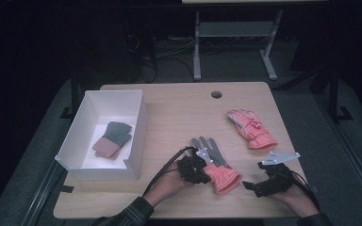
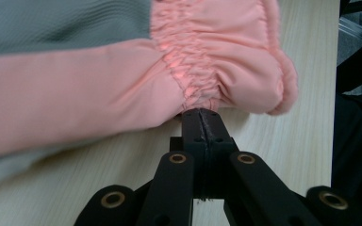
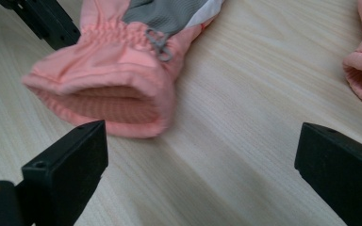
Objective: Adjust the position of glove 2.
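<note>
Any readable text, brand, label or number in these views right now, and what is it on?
No text can be read.
Far pink glove: a small red patch on its back, too small and blurred to read.
Near pink and grey glove, pinched by the left gripper: no print shows, just a small metal clip at the cuff.
White box and the knit gloves in it: no marking visible.

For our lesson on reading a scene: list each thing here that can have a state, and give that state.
left gripper: shut on the near glove's cuff
right gripper: open, holding nothing
near glove: flat on the table, palm up
far glove: lying loose, untouched
white box: open-topped
knit gloves: inside the box
</note>
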Available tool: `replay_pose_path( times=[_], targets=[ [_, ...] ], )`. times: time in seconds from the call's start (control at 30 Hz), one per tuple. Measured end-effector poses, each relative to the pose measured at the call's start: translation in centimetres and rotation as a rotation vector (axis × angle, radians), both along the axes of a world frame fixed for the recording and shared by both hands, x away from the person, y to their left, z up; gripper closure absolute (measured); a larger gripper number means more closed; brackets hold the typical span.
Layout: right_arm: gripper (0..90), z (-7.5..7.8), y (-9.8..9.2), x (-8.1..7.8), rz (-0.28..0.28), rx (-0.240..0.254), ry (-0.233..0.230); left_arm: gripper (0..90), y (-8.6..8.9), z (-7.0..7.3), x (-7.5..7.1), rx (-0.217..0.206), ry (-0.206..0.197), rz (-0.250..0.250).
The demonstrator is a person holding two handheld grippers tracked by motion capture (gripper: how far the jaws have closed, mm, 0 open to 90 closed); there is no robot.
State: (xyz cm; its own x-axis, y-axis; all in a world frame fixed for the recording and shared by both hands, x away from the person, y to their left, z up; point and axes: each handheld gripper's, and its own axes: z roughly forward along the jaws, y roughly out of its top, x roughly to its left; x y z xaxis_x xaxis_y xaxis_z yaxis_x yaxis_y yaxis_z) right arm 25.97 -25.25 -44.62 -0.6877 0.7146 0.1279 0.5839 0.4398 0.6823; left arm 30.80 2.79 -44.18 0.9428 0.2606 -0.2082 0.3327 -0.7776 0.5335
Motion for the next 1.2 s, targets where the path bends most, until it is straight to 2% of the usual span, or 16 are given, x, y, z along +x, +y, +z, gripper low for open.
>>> replay_pose_path(
  times=[0.23,0.4,0.5,0.67,0.7,0.73,0.8,0.83,0.87,0.9,0.93,1.0,1.03,1.07,1.17,1.2],
  targets=[
    [2.8,-0.2,0.0,0.0,-0.003,0.002,0.014,89.7,-1.6,-0.3,-0.2,-0.003,-0.005,-0.028],
    [2.8,-0.4,0.0,0.1,0.004,-0.003,0.023,89.0,-0.7,0.2,-0.5,-0.03,-0.031,-0.011],
    [2.9,-0.4,0.1,0.2,0.001,-0.003,0.031,81.6,0.7,0.6,-0.7,-0.062,-0.049,0.014],
    [6.2,-0.4,0.0,0.2,-0.013,-0.008,0.026,62.1,3.2,0.4,-0.9,-0.065,-0.062,0.072],
    [6.2,-0.4,0.0,0.2,-0.015,-0.01,0.024,58.2,4.0,0.2,-1.2,-0.055,-0.081,0.083],
    [7.1,-0.3,0.0,0.2,-0.017,-0.006,0.027,51.1,4.4,0.1,-1.3,-0.054,-0.087,0.09],
    [9.7,-0.2,0.0,0.2,-0.02,-0.003,0.023,44.3,4.8,0.0,-1.5,-0.054,-0.094,0.093],
    [13.7,-0.2,-0.1,0.3,-0.02,0.003,0.024,44.3,5.2,-0.1,-1.6,-0.055,-0.108,0.093],
    [15.2,-0.1,-0.1,0.3,-0.02,0.007,0.031,38.9,6.0,-0.2,-1.9,-0.065,-0.119,0.104],
    [15.2,-0.1,-0.1,0.3,-0.02,0.007,0.031,35.7,6.0,-0.2,-1.9,-0.065,-0.119,0.104],
    [16.7,-0.1,-0.1,0.4,-0.018,0.007,0.033,35.7,6.4,-0.2,-1.9,-0.069,-0.124,0.114],
    [21.8,0.2,-0.2,0.5,-0.021,0.015,0.041,26.9,7.7,-0.3,-2.0,-0.082,-0.129,0.148],
    [21.8,0.2,-0.2,0.5,-0.021,0.015,0.041,23.7,7.7,-0.3,-2.0,-0.082,-0.129,0.148],
    [27.3,0.3,-0.2,0.5,-0.024,0.029,0.044,21.3,8.4,-0.4,-2.2,-0.08,-0.136,0.171],
    [31.2,0.5,-0.3,0.6,-0.032,0.029,0.045,18.4,8.9,-0.6,-2.3,-0.083,-0.132,0.196],
    [36.1,0.7,-0.4,0.7,-0.038,0.039,0.05,14.0,9.3,-0.8,-2.3,-0.072,-0.138,0.21]
  ],
)
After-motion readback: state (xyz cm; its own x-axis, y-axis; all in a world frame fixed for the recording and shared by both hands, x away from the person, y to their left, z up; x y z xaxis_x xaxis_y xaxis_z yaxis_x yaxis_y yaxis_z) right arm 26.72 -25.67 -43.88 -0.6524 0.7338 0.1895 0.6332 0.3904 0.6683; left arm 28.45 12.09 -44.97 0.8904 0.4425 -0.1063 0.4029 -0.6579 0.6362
